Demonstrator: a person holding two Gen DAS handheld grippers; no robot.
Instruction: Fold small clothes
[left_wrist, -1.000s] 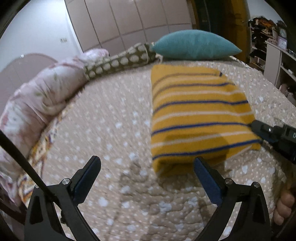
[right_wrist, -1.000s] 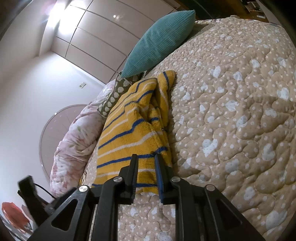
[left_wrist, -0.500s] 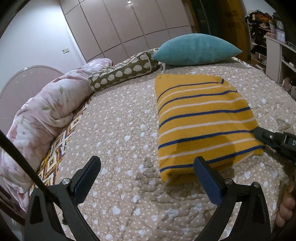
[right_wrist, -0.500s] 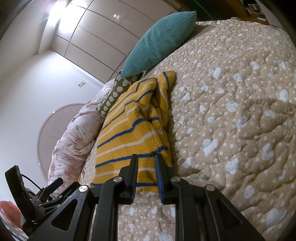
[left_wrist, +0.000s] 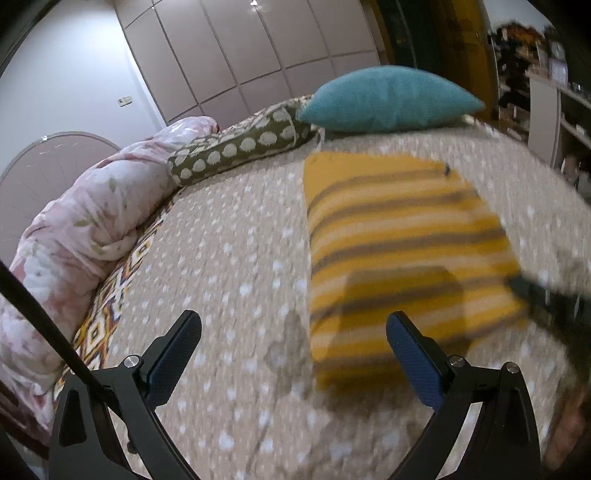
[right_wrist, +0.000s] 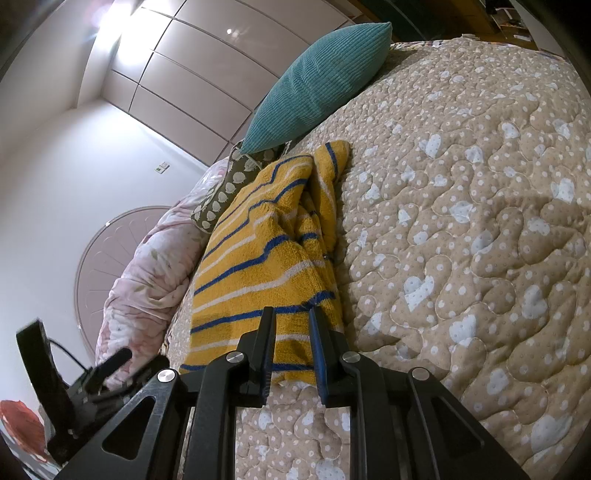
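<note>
While the left wrist view is blurred, it shows the left gripper with fingers spread wide and empty above the quilted bed, the folded yellow striped sweater lying just ahead toward its right finger. Only the right wrist view shows the sweater's rumpled side edge, where the right gripper stands with narrow fingers clamped on the near hem. Farther off lie a teal pillow, a spotted bolster, a pink duvet and panelled wardrobe doors.
</note>
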